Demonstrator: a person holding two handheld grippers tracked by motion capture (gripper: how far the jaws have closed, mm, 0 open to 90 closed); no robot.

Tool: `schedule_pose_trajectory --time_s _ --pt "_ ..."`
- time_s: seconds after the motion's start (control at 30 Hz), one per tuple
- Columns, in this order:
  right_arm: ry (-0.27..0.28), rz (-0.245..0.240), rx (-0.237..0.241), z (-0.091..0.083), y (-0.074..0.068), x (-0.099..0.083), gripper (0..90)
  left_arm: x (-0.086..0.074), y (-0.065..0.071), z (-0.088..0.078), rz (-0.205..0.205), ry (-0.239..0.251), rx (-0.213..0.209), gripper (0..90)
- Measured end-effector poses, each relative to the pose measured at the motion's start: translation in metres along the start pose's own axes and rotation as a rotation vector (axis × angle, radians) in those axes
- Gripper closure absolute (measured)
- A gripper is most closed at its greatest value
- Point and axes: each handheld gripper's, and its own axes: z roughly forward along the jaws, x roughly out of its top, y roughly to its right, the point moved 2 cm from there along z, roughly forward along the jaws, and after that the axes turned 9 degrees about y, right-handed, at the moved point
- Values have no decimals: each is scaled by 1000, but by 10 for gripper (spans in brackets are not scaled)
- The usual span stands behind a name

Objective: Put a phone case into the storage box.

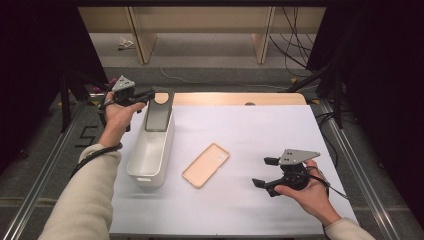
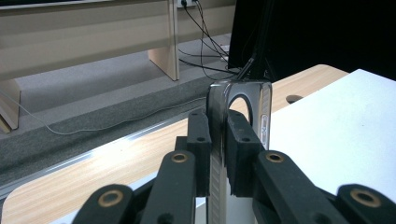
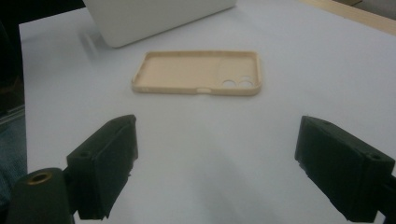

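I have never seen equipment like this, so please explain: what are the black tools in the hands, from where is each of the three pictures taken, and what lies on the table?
There is no robot here. A person holds a hand tool, called a gripper, in each hand; each has two black jaws that pinch things.

The high view looks down on the table from above the person. The other two pictures come from small cameras riding on the grippers, looking along their jaws.

On the white table lie a beige phone case, open side up, and a white bin.

The left gripper is closed on a dark phone case, holding it upright over the far end of the bin. The right gripper is open and holds nothing; its camera faces the beige case.
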Motion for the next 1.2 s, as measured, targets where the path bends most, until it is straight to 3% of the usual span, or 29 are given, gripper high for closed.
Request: schedule_pose_trajectory --time_s 0.7,1.2 --pt "-1 -3 1 0 -1 0 140 -12 -3 4 -7 -42 10 808" --pt "-3 -2 3 0 -1 0 140 -20 -8 5 -16 -91 47 781"
